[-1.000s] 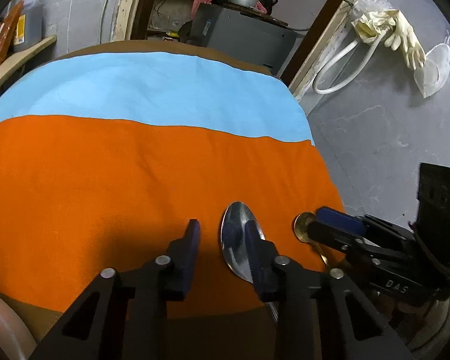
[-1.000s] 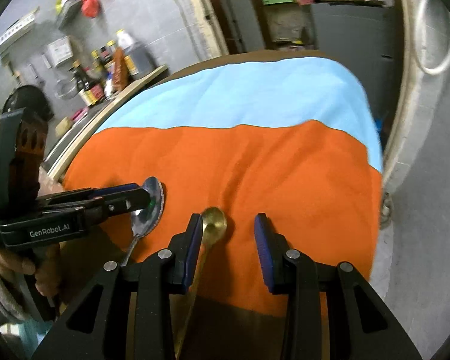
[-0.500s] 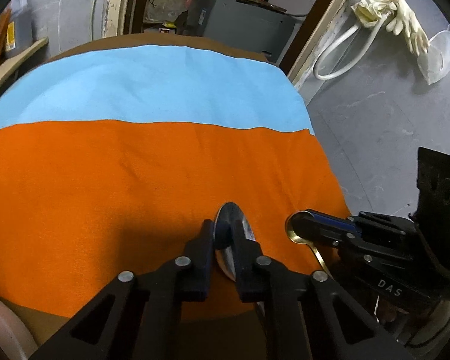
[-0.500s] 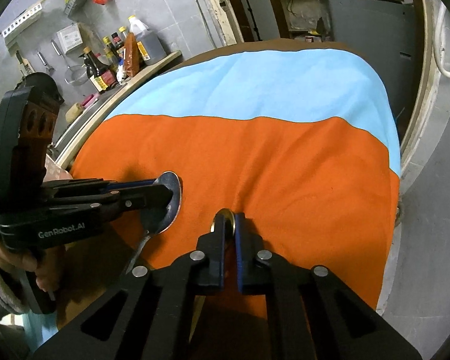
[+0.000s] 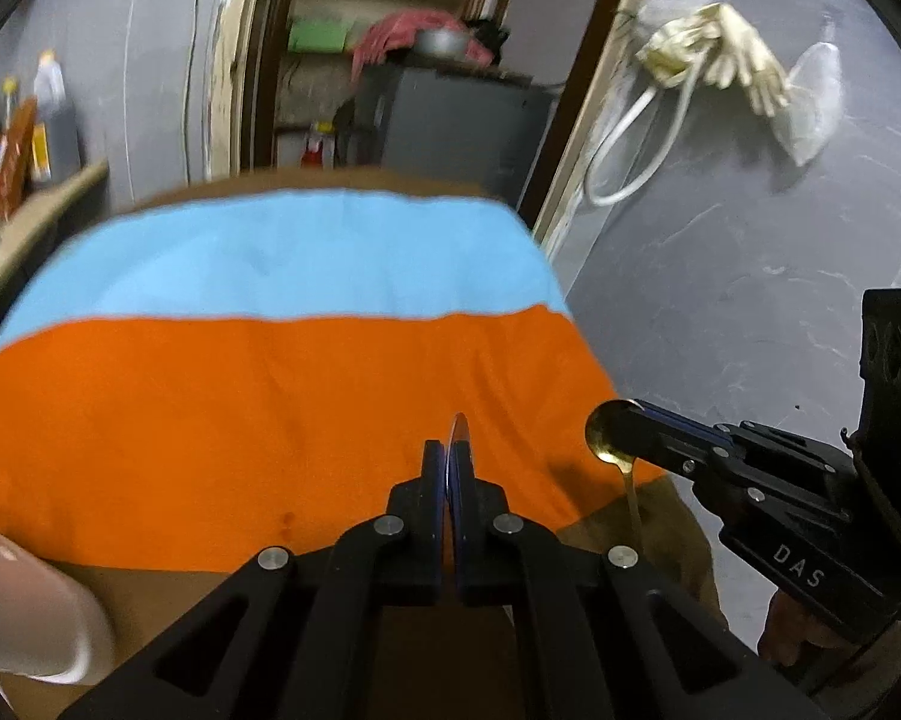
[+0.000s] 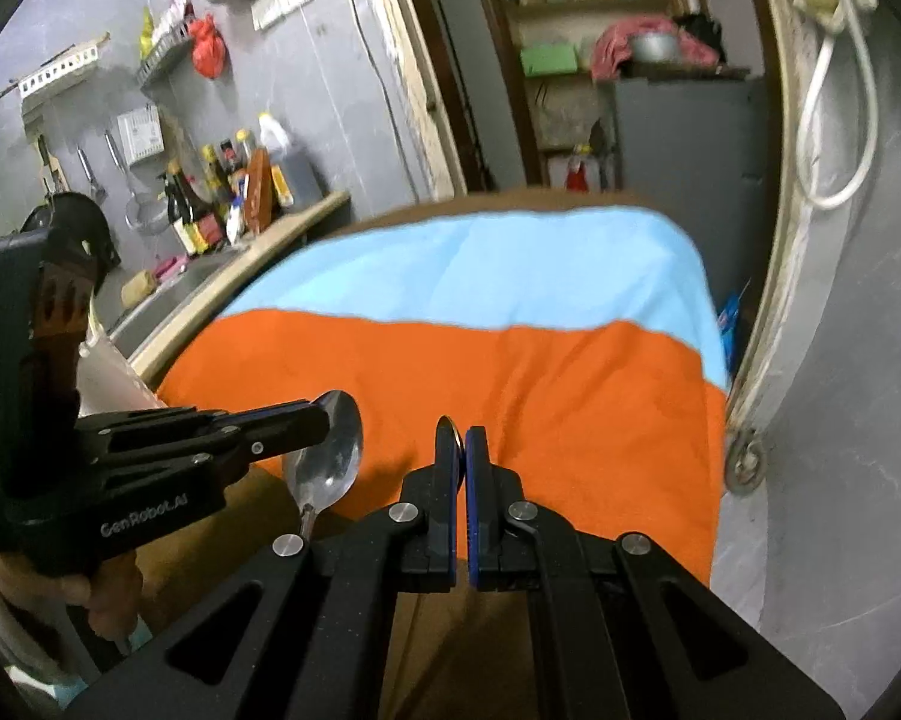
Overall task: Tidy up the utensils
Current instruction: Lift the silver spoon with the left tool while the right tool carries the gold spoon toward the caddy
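Spoons, two in count, one per gripper, both lifted clear of the table. Nearest, in the left wrist view, left gripper (image 5: 450, 468) with jaws pinched shut on the bowl of the silver spoon (image 6: 324, 462), bowl edge-on between the pads, only a thin rim (image 5: 459, 429) poking past the tips. Same spoon seen broadside from the right wrist view, handle hanging down toward the near edge of the table. Just beside it, right gripper (image 6: 463, 450) likewise clamped tight on the gold spoon (image 5: 612, 435), bowl gripped, thin handle dangling below, over the near right corner of the table. Under both, two cloths laid side by side: orange cloth (image 5: 240, 420) across the near half, light blue cloth (image 5: 294, 258) across the far half, touching along one straight seam. Brown table (image 6: 210, 546) showing bare along the near edge. Past the far edge, one grey cabinet (image 5: 450, 126) in a doorway; on the right wall, rubber gloves (image 5: 720, 60) hung up; by the left edge, a counter with several bottles (image 6: 222, 192), count unclear.
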### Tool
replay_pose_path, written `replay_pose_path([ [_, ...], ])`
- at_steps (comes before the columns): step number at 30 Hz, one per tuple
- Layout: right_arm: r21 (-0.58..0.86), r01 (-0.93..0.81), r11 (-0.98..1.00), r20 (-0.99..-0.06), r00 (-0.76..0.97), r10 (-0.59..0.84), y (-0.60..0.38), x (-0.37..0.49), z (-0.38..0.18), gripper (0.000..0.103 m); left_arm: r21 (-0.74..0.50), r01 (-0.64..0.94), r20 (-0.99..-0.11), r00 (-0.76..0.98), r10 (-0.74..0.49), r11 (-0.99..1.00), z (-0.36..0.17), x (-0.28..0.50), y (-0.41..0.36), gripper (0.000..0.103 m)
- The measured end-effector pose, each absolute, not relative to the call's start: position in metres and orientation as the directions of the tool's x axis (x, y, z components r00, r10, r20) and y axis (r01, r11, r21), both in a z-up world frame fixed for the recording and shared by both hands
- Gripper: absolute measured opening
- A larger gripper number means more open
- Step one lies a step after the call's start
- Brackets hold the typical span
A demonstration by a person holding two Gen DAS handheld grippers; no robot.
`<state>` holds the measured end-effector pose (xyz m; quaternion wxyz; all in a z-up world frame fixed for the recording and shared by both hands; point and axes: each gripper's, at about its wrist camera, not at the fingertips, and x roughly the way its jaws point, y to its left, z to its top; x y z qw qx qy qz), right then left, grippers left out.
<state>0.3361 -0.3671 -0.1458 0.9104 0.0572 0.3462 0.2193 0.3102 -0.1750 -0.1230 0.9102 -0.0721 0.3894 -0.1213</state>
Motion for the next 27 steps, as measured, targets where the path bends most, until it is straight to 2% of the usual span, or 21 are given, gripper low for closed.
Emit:
replay_pose_path([
  [5, 0.158, -0.302, 0.94, -0.526, 0.78, 0.339, -0.359, 0.312, -0.114, 0.002, -0.19, 0.176, -0.606, 0.753, -0.256, 0.966, -0.096, 0.284, -0.165, 0.002],
  [8, 0.097, -0.265, 0.959, -0.457, 0.844, 0.28, -0.348, 0.296, -0.092, 0.002, -0.135, 0.165, -0.545, 0.811, -0.213, 0.977, -0.078, 0.269, -0.159, 0.002],
  [13, 0.025, -0.212, 0.977, -0.334, 0.919, 0.209, -0.329, 0.274, -0.047, 0.002, -0.11, 0.157, -0.46, 0.867, -0.19, 0.981, -0.048, 0.256, -0.143, 0.002],
  [22, -0.028, -0.176, 0.984, -0.171, 0.971, 0.169, -0.282, 0.24, 0.025, 0.002, -0.138, 0.173, -0.345, 0.914, -0.211, 0.975, 0.003, 0.23, -0.099, 0.002],
  [27, -0.024, -0.182, 0.983, -0.114, 0.977, 0.178, -0.252, 0.228, 0.046, 0.002, -0.14, 0.166, -0.295, 0.934, -0.201, 0.976, 0.024, 0.214, -0.069, 0.002],
])
